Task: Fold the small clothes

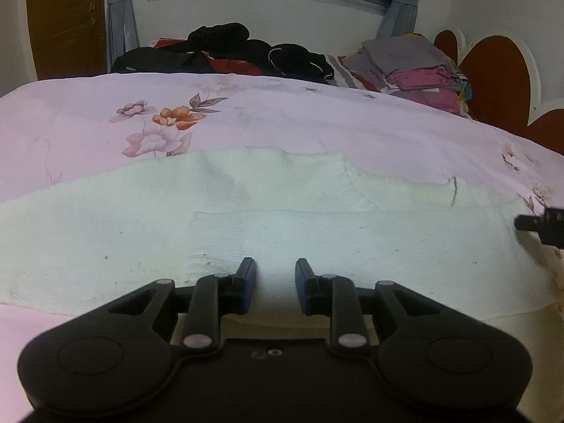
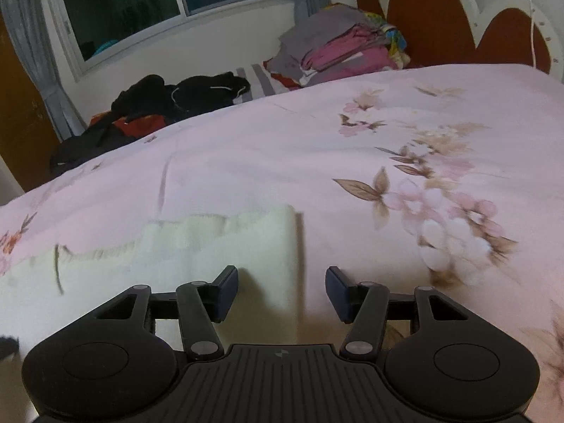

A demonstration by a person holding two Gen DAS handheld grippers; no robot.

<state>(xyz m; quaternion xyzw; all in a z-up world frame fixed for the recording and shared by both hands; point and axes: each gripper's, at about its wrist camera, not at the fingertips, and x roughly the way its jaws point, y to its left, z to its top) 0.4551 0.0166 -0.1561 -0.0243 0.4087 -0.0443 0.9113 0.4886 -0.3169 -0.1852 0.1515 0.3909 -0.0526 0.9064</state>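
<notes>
Stretching wide beyond the white cloth [image 1: 246,218], the pink flowered bedspread [image 1: 282,120] lies bare up to the dark clothes [image 1: 225,49] and folded stack [image 1: 416,63] at the far edge. The cloth lies flat, its right edge [image 2: 294,246] straight. Left gripper [image 1: 275,283] jaws slightly apart, empty; right gripper [image 2: 282,290] jaws half open, straddling that edge, gripping nothing.

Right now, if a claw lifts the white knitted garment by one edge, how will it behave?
The white knitted garment lies flat, folded in layers on the pink floral bedsheet, so it is probably floppy and would drape. It looks thin, likely light. Its layers may slide apart when lifted.
</notes>
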